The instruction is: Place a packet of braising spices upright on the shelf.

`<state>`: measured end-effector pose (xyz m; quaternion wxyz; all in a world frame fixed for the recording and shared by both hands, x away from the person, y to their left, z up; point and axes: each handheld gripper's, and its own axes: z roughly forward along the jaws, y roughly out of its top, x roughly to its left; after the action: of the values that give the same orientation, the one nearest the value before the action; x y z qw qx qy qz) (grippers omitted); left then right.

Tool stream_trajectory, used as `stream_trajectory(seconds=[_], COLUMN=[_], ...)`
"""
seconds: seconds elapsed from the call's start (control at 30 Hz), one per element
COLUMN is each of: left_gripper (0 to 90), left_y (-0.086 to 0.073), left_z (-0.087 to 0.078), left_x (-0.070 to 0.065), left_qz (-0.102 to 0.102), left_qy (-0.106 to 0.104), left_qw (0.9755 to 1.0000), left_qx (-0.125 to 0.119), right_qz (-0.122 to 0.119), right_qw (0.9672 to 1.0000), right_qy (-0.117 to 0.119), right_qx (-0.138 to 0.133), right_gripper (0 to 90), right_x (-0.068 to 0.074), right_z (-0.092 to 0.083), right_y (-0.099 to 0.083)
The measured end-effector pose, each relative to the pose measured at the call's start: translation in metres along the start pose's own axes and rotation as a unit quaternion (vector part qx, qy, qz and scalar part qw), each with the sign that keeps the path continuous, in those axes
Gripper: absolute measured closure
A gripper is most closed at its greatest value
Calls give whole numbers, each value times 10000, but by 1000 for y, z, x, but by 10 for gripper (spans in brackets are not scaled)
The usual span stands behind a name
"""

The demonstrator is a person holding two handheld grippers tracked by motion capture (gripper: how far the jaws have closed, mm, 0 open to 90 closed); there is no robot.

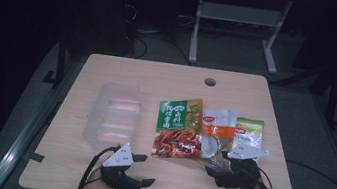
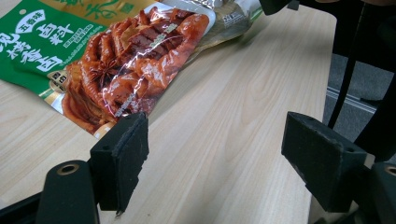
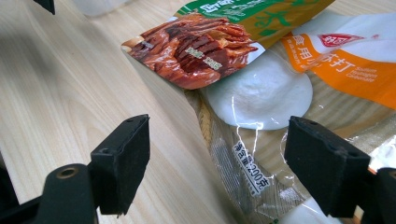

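Observation:
Three food packets lie side by side on the wooden table [image 1: 95,164]. They are a green and red packet of braised meat [image 1: 179,126], an orange and white powder packet [image 1: 217,129] and a green and white packet [image 1: 248,131]. My left gripper [image 1: 145,170] rests near the front edge, open and empty, pointing toward the meat packet [image 2: 126,60], which lies just beyond its jaws [image 2: 219,158]. My right gripper [image 1: 217,163] stands open at the near end of the powder packet [image 3: 327,60]. That packet's clear lower edge lies between the jaws [image 3: 217,163], and the pads do not touch it.
A clear plastic bin [image 1: 115,114] stands on the table's left half. A round cable hole [image 1: 210,82] sits near the far edge. Beyond the table are a dark floor and a white desk frame [image 1: 237,29]. The meat packet [image 3: 201,46] overlaps the powder packet.

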<state>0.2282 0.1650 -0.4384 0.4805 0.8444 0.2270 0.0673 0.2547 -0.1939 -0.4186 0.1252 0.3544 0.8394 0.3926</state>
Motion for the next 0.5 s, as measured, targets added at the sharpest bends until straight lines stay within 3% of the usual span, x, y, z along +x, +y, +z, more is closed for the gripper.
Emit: stream_trajectory(seconds=[0.27,0.5], left_gripper=[228,228], left_y=[0,-1], left_z=[2,0], left_x=[-1,0], left_qz=[-1,-24], left_qy=[-29,21], left_qw=[10000,10000], left_qx=[3,-19], right_qz=[131,256], right_qw=[9999,9994], right_qy=[43,175], right_qx=[-58,149], right_gripper=[211,164], right_x=[-3,-2], right_z=[2,11], right_y=[1,15])
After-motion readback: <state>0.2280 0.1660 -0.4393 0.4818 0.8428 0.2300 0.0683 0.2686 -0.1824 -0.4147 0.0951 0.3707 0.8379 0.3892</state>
